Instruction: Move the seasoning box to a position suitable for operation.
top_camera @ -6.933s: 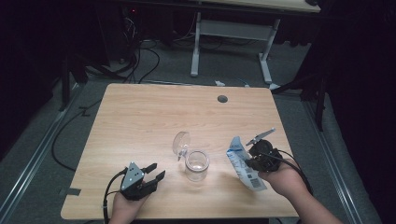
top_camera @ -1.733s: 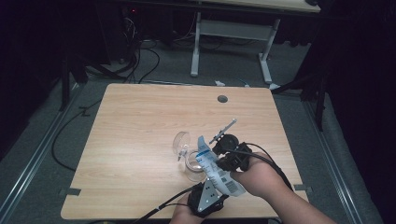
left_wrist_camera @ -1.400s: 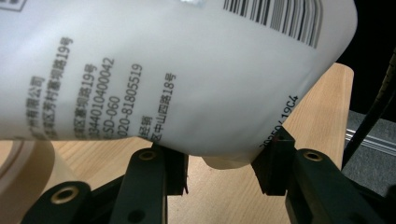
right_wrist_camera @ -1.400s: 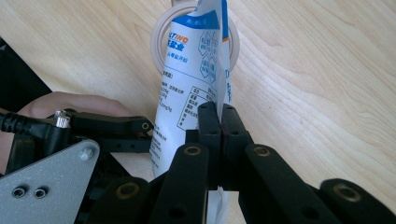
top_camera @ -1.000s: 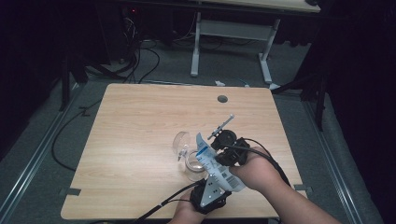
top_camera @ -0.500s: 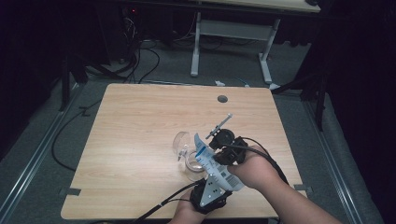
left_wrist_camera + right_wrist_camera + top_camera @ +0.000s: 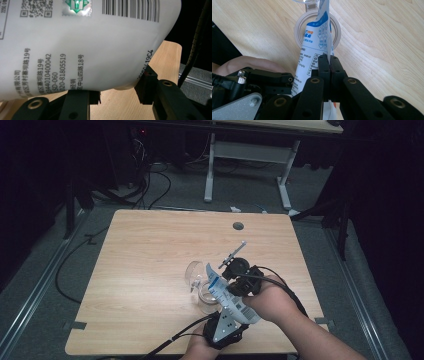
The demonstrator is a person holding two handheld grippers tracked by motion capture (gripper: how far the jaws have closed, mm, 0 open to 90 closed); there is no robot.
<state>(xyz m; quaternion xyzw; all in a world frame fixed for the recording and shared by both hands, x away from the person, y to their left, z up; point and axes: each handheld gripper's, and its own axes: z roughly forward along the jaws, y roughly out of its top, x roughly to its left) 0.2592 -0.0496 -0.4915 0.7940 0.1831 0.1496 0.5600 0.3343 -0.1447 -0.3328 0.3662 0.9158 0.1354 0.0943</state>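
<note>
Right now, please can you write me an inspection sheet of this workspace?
Surface: light wooden table, round cable hole near the far edge.
Job's things: white and blue pouch tilted over an open glass jar; the jar's clear lid hangs open beside it.
Clutter: nothing seen.
Grippers: right gripper shut on the pouch's edge; left gripper under the pouch's bottom end, jaws on either side of it, contact unclear.
Cables: black cable trails from the left gripper; more lie on the floor behind.
Surroundings: dark room, grey floor, white table legs beyond.
</note>
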